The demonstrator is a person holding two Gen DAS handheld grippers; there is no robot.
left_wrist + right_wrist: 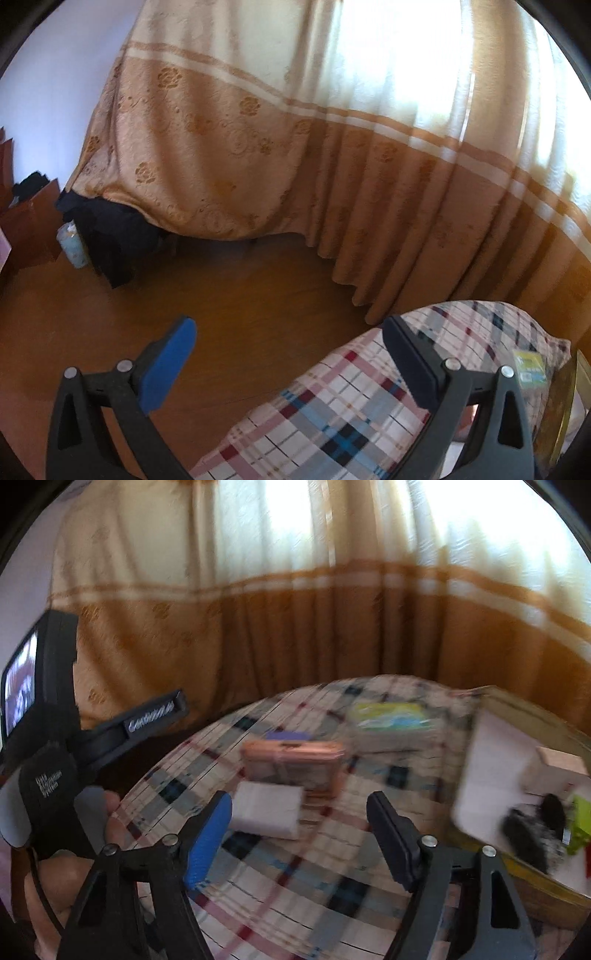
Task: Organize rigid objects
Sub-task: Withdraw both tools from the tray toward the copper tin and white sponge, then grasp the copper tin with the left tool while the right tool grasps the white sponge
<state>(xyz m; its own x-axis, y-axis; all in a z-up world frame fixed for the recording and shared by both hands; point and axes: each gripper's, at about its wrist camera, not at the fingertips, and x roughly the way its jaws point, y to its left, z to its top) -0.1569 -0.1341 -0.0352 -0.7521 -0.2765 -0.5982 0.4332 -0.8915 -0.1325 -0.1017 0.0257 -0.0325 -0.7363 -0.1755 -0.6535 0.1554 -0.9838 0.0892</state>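
Both claws standing wide with nothing between the fingers: left claw [291, 354] hanging off the edge of the plaid-covered bench [332, 413], pointing mostly at the wooden floor [236, 295] and the curtain [258, 147]; right claw [299, 834] hovering over the bench top, aiming toward the loose items. Right view is motion-blurred so details are soft. Task things are sitting on the plaid cloth ahead of the right claw: white flat box [267, 812] nearest, just beside the blue finger tip, touching or overlapping a pinkish-brown case [295, 766] behind it, a small purple thing [288, 735] past that, and a green-and-blue pack [395, 722] further back. To the right a cardboard box [517, 878] is holding a white lining, a small white carton [557, 771], dark fuzzy items [532, 830] and something lime green [581, 819]. Left hand in a dark glove [48, 801] is showing at the left edge, gripping the other device. Likely next step is picking the white flat box. Risks: the white box and the case are lying so close that closing fingers could be catching both or shoving the case; the cloth looks loose, so a low approach could be dragging it and shifting everything; the flat box is offering little height to pinch, so it may be slipping out
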